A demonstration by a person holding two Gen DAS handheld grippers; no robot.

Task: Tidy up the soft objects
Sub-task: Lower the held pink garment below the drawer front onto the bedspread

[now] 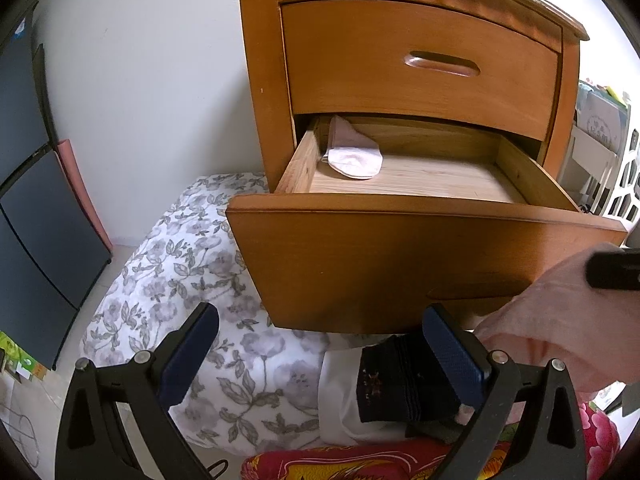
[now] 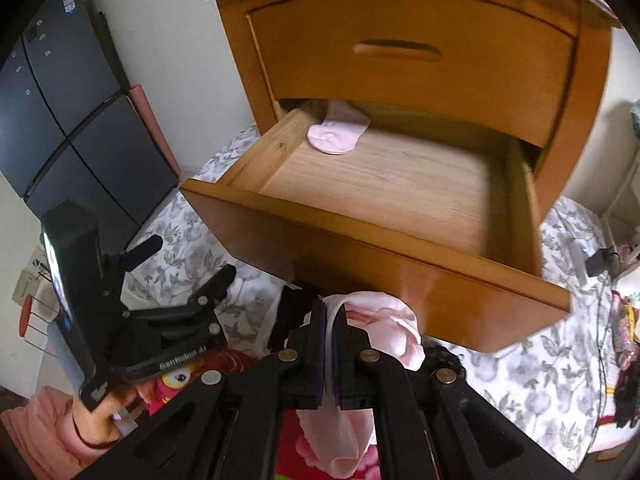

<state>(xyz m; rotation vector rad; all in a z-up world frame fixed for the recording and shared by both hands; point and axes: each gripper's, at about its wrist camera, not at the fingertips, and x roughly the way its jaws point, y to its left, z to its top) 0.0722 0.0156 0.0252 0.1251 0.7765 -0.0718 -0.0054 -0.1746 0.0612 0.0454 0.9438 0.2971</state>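
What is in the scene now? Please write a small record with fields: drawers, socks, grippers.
top drawer: closed
bottom drawer: pulled open
sock in drawer: pink, back left corner
right gripper: shut on a pink sock, in front of the open drawer
left gripper: open, holds nothing
dark sock: lies on the bedding by the left gripper's right finger

White lettering is printed on the black body of the left tongs (image 2: pixel 192 280), along its lower edge in the right wrist view, but it is too blurred to read with certainty. No other text, label or number is legible.
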